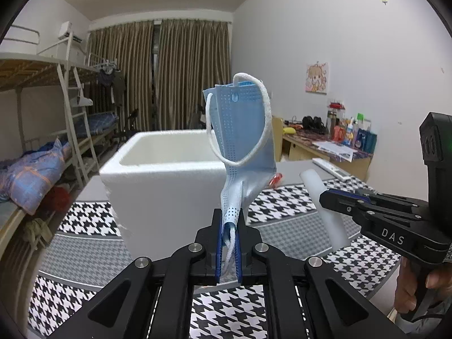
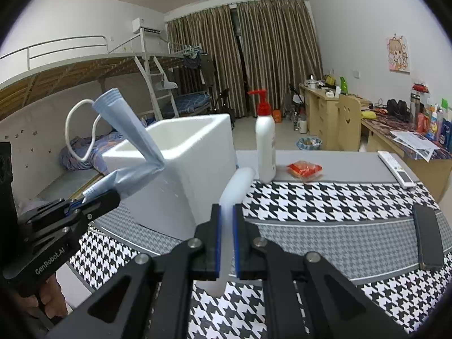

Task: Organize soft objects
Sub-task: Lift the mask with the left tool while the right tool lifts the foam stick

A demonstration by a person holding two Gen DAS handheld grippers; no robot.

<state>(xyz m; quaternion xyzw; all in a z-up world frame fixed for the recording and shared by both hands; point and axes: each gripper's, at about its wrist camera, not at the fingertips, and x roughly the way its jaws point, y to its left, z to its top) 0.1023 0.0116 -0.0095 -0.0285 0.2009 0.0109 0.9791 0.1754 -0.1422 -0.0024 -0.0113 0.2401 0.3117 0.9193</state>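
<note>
My left gripper (image 1: 229, 226) is shut on a blue face mask (image 1: 243, 124), which stands up from the jaws in front of an open white foam box (image 1: 158, 180); the mask also shows in the right wrist view (image 2: 127, 130), near the box's front left rim (image 2: 158, 152). My right gripper (image 2: 226, 217) is shut on a white foam tube (image 2: 236, 186), held above the houndstooth cloth just right of the box. The tube (image 1: 325, 203) and right gripper (image 1: 327, 197) also show in the left wrist view.
A white pump bottle (image 2: 265, 144), an orange-red packet (image 2: 304, 169), a white remote (image 2: 397, 169) and a black phone (image 2: 428, 237) lie on the table (image 2: 353, 166). Bunk beds stand left, desks right.
</note>
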